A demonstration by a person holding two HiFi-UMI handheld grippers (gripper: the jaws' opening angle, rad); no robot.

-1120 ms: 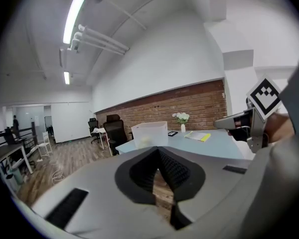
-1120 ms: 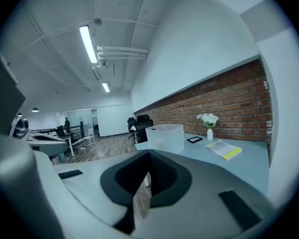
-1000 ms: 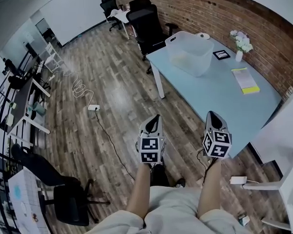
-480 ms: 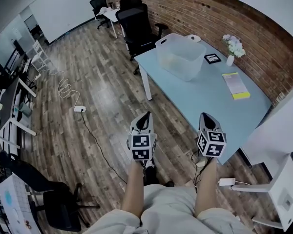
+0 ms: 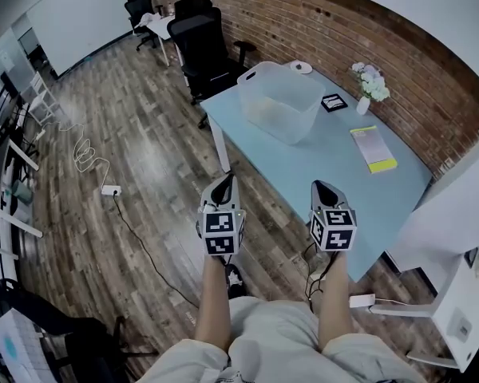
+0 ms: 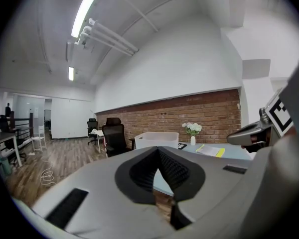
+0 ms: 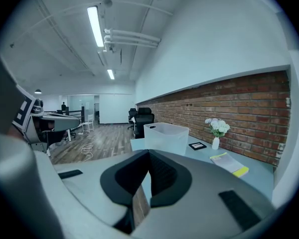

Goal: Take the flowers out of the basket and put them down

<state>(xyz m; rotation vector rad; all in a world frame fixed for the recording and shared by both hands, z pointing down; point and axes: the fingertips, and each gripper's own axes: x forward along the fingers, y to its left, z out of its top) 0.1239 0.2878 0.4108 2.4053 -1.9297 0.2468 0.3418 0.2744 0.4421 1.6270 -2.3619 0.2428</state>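
**Both grippers shut and empty, table ahead**

The left gripper (image 6: pixel 157 151) has its pads pressed together on nothing, and the right gripper (image 7: pixel 148 154) matches it: closed for carrying, I'd judge, with nothing in reach yet. Out ahead, the translucent white plastic basket (image 5: pixel 278 102) sits toward the far end of the pale blue table (image 5: pixel 327 178). The white flowers in a small white vase (image 5: pixel 370 82) stand beyond it by the red brick wall (image 5: pixel 399 62), outside the basket. Whether anything lies inside it, I can't tell. The wooden floor (image 5: pixel 144 142) gives open room on the left, the table's near edge runs by the right gripper, and a black office chair (image 5: pixel 199 42) crowds the far end.
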